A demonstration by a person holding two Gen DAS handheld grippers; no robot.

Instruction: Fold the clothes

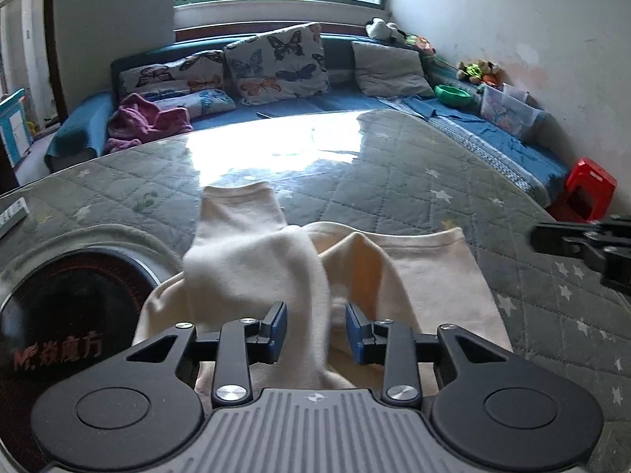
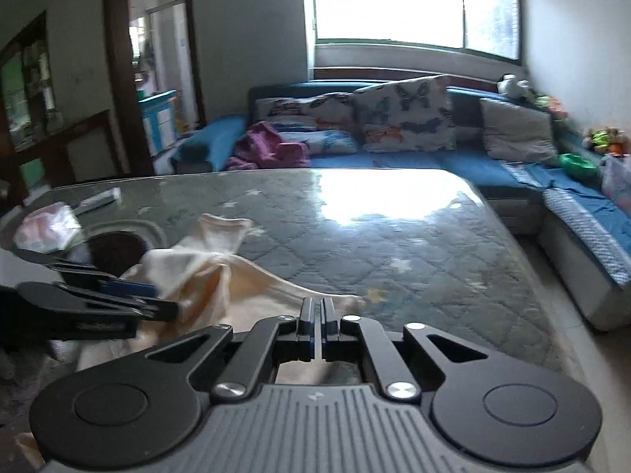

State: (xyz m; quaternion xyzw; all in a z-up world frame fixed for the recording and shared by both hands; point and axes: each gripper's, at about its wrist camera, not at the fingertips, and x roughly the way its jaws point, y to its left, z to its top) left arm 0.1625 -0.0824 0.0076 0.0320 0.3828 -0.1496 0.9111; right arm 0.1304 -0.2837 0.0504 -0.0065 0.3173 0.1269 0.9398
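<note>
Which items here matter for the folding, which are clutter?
Job: cream garment; left gripper, open over its sleeve; right gripper, shut.
Clutter: purple cloth, butterfly pillows, green bowl, red stool.

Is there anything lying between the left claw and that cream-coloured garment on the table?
Nothing visible. The left gripper is right over the cream garment, and a raised fold of it runs between the open jaws, clear of both pads. The quilted table cover beyond it is bare.
</note>
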